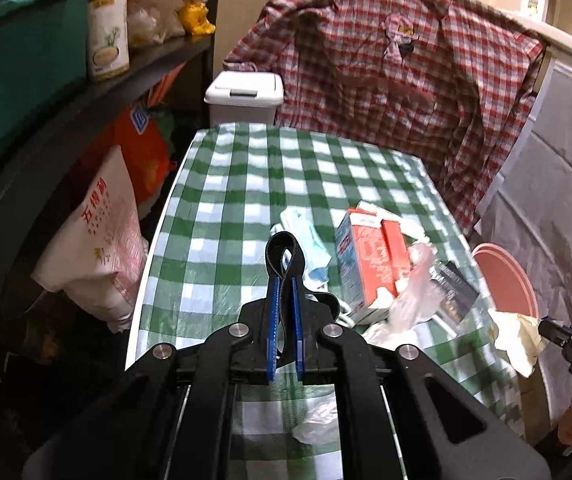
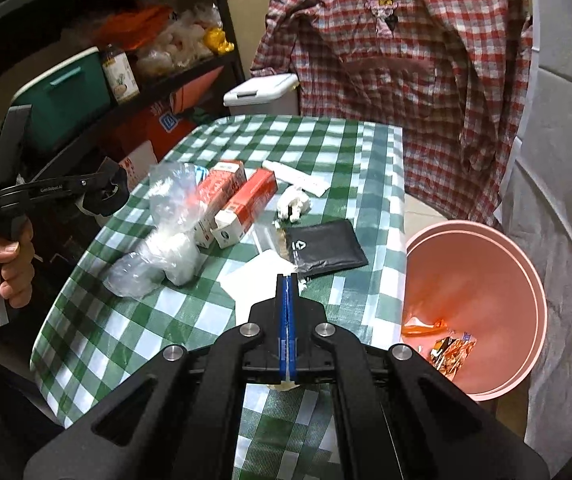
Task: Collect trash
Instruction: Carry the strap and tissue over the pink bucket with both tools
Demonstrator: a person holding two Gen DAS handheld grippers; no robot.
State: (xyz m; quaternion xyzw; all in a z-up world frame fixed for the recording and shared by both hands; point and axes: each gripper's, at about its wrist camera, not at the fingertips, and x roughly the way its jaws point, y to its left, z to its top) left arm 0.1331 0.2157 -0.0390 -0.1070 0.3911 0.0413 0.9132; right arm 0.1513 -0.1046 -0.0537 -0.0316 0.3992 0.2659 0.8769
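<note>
Trash: my left tool [image 1: 285, 276] pinched a black belt loop [image 1: 284, 254], right tool [image 2: 288, 292] pinched white tissue [image 2: 286, 385] beside the pink bin [image 2: 526, 280] for dropping.

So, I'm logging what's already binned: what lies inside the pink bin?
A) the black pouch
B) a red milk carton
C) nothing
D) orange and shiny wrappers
D: orange and shiny wrappers lie at the bottom of the pink bin, while the red cartons and black pouch sit on the checked table.
</note>
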